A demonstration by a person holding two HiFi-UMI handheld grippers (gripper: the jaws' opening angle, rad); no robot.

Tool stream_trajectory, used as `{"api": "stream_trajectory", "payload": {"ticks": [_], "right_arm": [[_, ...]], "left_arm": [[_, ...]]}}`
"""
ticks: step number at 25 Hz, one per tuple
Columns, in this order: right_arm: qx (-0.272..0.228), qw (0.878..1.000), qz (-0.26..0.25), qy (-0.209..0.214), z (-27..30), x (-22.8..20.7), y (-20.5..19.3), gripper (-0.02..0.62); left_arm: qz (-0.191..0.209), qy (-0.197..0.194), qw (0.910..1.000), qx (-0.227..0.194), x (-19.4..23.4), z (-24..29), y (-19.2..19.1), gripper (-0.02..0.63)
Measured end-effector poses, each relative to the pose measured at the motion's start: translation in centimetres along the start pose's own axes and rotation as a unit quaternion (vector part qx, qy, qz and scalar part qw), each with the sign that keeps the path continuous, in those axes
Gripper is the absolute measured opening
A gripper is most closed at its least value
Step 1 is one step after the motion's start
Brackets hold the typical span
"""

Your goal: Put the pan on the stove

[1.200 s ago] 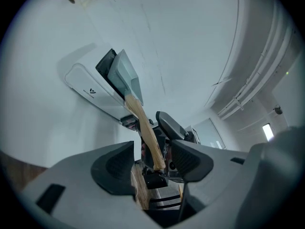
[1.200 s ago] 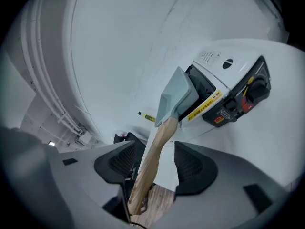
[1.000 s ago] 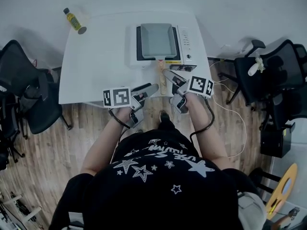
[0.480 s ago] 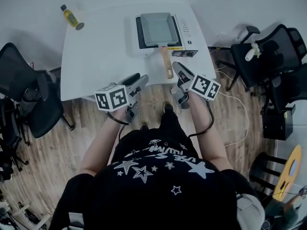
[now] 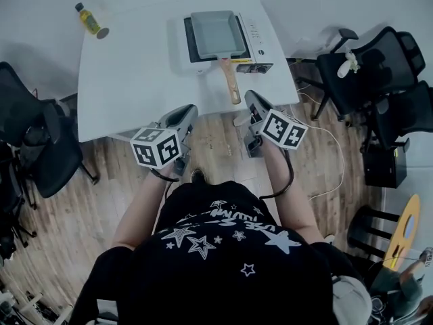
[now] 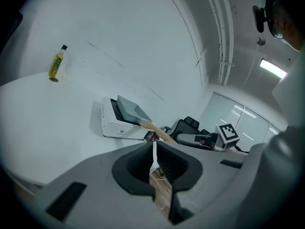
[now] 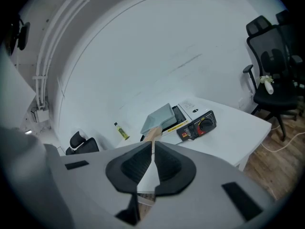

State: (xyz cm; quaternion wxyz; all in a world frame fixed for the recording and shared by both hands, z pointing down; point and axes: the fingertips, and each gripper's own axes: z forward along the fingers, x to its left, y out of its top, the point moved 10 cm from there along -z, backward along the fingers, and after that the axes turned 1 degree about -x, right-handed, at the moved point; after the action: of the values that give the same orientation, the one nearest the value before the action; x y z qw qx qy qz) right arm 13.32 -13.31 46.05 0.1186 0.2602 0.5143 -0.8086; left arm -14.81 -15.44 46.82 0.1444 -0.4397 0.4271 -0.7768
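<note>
The grey rectangular pan (image 5: 216, 34) sits on the white tabletop stove (image 5: 260, 46), its wooden handle (image 5: 230, 87) pointing toward me. Both grippers hang off the table's near edge, over the wooden floor. My left gripper (image 5: 188, 111) is left of the handle, its jaws closing, tips together with nothing between them (image 6: 153, 144). My right gripper (image 5: 251, 99) is just right of the handle's end, jaws closing too, tips meeting on nothing (image 7: 152, 143). The pan (image 6: 131, 111) and the pan (image 7: 159, 117) lie well ahead of each.
A yellow oil bottle (image 5: 88, 20) stands at the far left corner of the white table (image 5: 128, 80). Black office chairs stand at the left (image 5: 34, 134) and the right (image 5: 365, 73). A cable trails on the floor at the right.
Both grippers have drawn back from the table edge toward me, and their jaws have gone from wide open to closed. The pan stays on the stove.
</note>
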Motion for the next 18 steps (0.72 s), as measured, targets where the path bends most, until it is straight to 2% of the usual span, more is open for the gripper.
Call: {"api": "stream_trajectory", "payload": {"ticks": [5, 9, 18], "right_arm": [[0.003, 1.0, -0.028, -0.002, -0.6, -0.1, 0.1, 0.018], [0.009, 0.999, -0.045, 0.003, -1.6, -0.1, -0.3, 0.014], [0.027, 0.995, -0.09, 0.029, -5.4, 1.0, -1.1, 0.008]], "left_arm": [[0.022, 0.011, 0.9996, 0.011, -0.7, 0.1, -0.5, 0.011], [0.003, 0.013, 0.9997, 0.018, -1.8, 0.0, -1.4, 0.008], [0.001, 0.029, 0.9995, 0.016, -5.6, -1.7, -3.4, 0.008]]}}
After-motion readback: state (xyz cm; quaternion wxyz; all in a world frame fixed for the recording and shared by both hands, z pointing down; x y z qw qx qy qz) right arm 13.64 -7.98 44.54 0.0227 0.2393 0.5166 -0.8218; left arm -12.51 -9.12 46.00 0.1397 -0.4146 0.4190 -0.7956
